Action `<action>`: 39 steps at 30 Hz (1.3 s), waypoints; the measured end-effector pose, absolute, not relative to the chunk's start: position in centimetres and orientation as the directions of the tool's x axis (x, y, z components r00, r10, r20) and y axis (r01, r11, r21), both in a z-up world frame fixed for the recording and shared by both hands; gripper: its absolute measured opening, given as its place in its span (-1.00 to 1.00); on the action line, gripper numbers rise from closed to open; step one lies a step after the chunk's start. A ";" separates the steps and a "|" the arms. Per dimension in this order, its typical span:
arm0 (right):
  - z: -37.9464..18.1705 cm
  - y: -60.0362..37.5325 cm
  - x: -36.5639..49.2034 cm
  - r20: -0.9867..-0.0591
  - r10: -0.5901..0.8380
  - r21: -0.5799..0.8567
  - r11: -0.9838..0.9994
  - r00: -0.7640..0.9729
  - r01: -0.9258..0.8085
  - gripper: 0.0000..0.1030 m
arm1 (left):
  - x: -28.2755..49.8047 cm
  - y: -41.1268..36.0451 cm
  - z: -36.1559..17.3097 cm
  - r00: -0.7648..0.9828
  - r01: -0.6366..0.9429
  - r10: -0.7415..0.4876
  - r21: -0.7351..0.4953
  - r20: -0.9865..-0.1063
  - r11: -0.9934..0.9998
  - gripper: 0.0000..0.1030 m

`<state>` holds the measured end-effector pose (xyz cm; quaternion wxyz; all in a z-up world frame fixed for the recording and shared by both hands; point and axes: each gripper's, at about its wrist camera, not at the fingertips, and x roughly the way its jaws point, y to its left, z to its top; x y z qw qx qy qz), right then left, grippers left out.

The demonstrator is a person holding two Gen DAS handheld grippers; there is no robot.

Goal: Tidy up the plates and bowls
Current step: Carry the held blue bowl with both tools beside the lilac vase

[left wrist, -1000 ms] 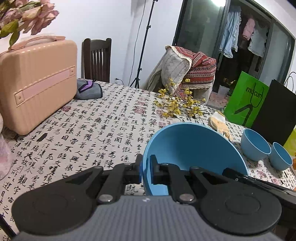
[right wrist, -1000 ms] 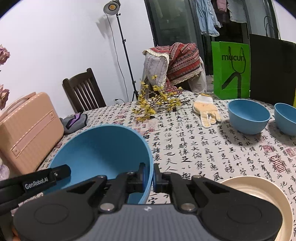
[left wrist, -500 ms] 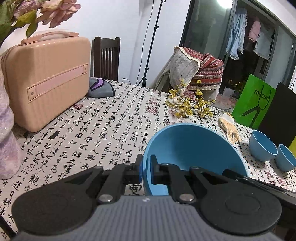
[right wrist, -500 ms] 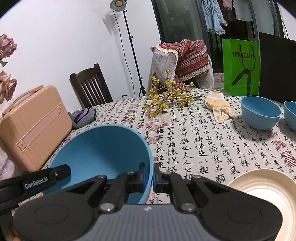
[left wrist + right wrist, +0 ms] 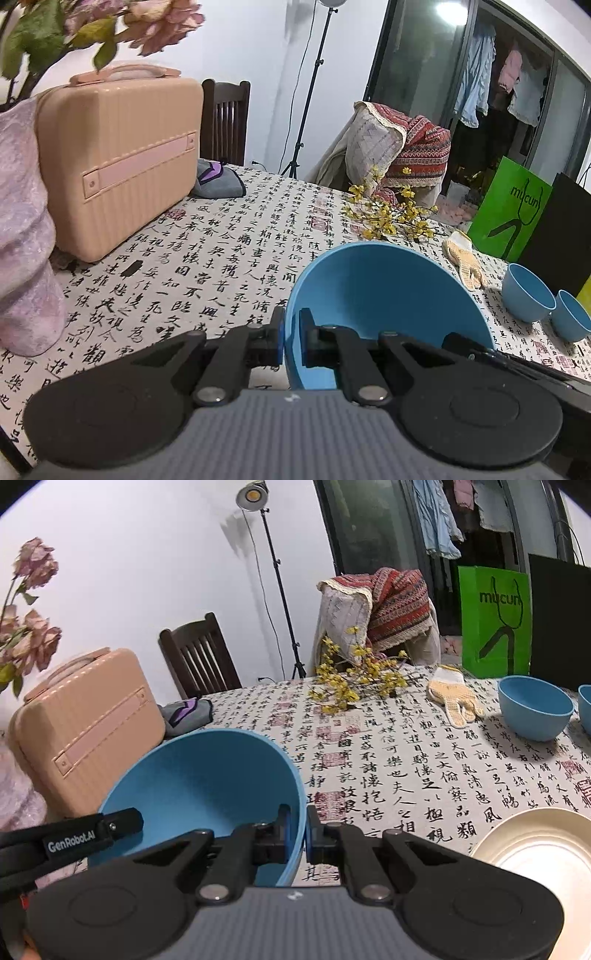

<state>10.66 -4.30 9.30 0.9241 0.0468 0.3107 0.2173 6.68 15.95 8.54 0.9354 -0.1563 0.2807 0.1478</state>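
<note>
Now, left wrist view: the left gripper [image 5: 291, 341] is clenched on the near-left rim of the large blue plastic bowl [image 5: 384, 291], one pad outside the wall and one inside.
Bowl's place: it is held tilted above the calligraphy-print tablecloth [image 5: 221, 266], its mouth facing the cameras.
Other crockery: two small blue bowls [image 5: 528, 295] stand side by side on the cloth, well apart from the large one, in front of a green paper bag [image 5: 509, 214].
Clutter: a peach hard-shell case [image 5: 118, 162], a spray of yellow blossoms [image 5: 388, 216] and a knitted cream glove [image 5: 463, 260] lie on the table.

Right wrist view: the right gripper [image 5: 297, 834] is clenched on the opposite, near-right rim of that bowl, so both tools share the load.
Plate: a cream round plate [image 5: 535, 845] sits on the cloth at lower right, near the right gripper and apart from the bowl.
Small bowl seen here: one sits near the glove, the second is cut off by the frame edge.

Step in hand: carrying the large bowl over the table, by my reading; where it is meant to go cannot be told.
Next move calls for: keeping both grips level and in step, lowering the bowl flat onto a bare patch or a stack, then loosening both sets of pads together so it does not tip.
</note>
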 end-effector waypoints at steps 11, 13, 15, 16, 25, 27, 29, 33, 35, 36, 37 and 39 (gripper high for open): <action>8.9 -3.1 8.2 -0.509 0.482 0.231 0.875 0.714 -0.426 -0.84 | 3.8 17.4 8.1 0.811 -0.369 0.208 -0.203 -0.547 0.907 -0.84; 8.8 -3.0 7.8 -0.499 0.489 0.231 0.871 0.716 -0.433 -0.84 | 3.4 17.7 8.0 0.815 -0.367 0.205 -0.210 -0.542 0.906 -0.84; 8.7 -2.9 7.5 -0.492 0.496 0.237 0.867 0.715 -0.438 -0.84 | 3.0 17.9 7.9 0.822 -0.363 0.202 -0.217 -0.533 0.906 -0.84; 8.6 -2.9 7.4 -0.488 0.499 0.240 0.865 0.716 -0.440 -0.84 | 2.8 18.0 7.8 0.824 -0.362 0.202 -0.218 -0.529 0.906 -0.84; 8.2 -2.6 6.6 -0.463 0.525 0.249 0.850 0.715 -0.463 -0.84 | 1.6 18.1 7.4 0.841 -0.358 0.219 -0.207 -0.495 0.910 -0.84; 7.9 -2.6 6.4 -0.461 0.533 0.257 0.846 0.710 -0.468 -0.83 | 1.3 18.2 7.2 0.844 -0.357 0.222 -0.203 -0.488 0.912 -0.84; 7.8 -2.5 6.3 -0.459 0.540 0.261 0.841 0.706 -0.473 -0.83 | 1.1 18.3 7.1 0.847 -0.359 0.230 -0.195 -0.480 0.913 -0.84; 7.4 -2.2 6.2 -0.460 0.564 0.288 0.826 0.686 -0.485 -0.81 | 0.6 18.7 6.8 0.849 -0.370 0.251 -0.183 -0.464 0.911 -0.84; 7.2 -2.0 6.2 -0.456 0.570 0.296 0.821 0.683 -0.488 -0.81 | 0.4 18.9 6.7 0.852 -0.368 0.251 -0.184 -0.460 0.912 -0.84; 7.2 -1.9 6.2 -0.455 0.572 0.297 0.820 0.683 -0.489 -0.81 | 0.4 19.0 6.6 0.852 -0.368 0.251 -0.184 -0.459 0.912 -0.84; 7.1 -1.8 6.2 -0.454 0.574 0.298 0.819 0.681 -0.491 -0.81 | 0.4 19.1 6.5 0.852 -0.369 0.253 -0.183 -0.459 0.911 -0.84; 6.9 -1.6 6.3 -0.455 0.579 0.302 0.815 0.676 -0.495 -0.81 | 0.4 19.4 6.3 0.851 -0.372 0.256 -0.185 -0.458 0.910 -0.84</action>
